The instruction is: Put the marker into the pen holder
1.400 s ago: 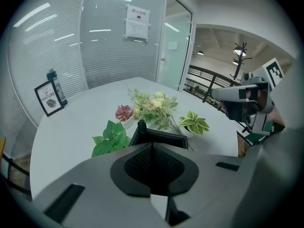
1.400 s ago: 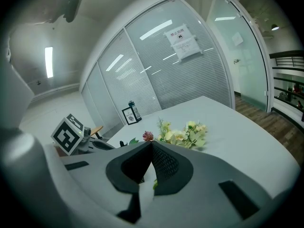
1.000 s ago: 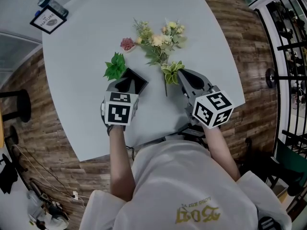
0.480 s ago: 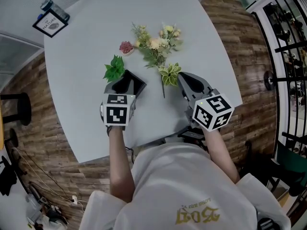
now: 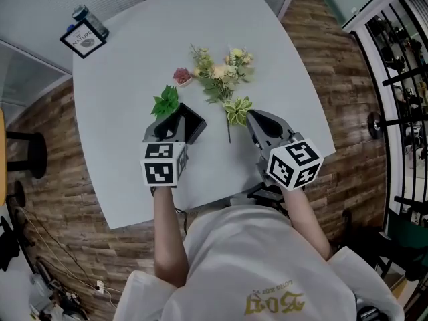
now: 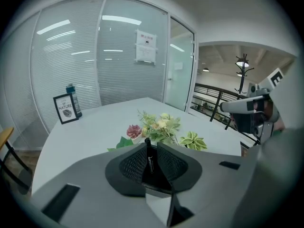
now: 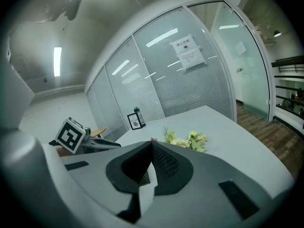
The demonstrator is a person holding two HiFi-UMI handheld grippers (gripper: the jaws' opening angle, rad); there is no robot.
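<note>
Grey table (image 5: 120,79), wood-plank floor (image 5: 334,65), glass partition walls (image 6: 71,56), ceiling strip light (image 7: 57,61)

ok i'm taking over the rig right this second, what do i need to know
Left gripper: shut on the black marker, which stands upright between its jaws.
Right gripper: jaws together, nothing between them.
Both are held over the near part of the table, close to the artificial flowers.
Pen holder: not in any view.
Done: marker is gripped.
Left: find the holder, then put the marker in.
</note>
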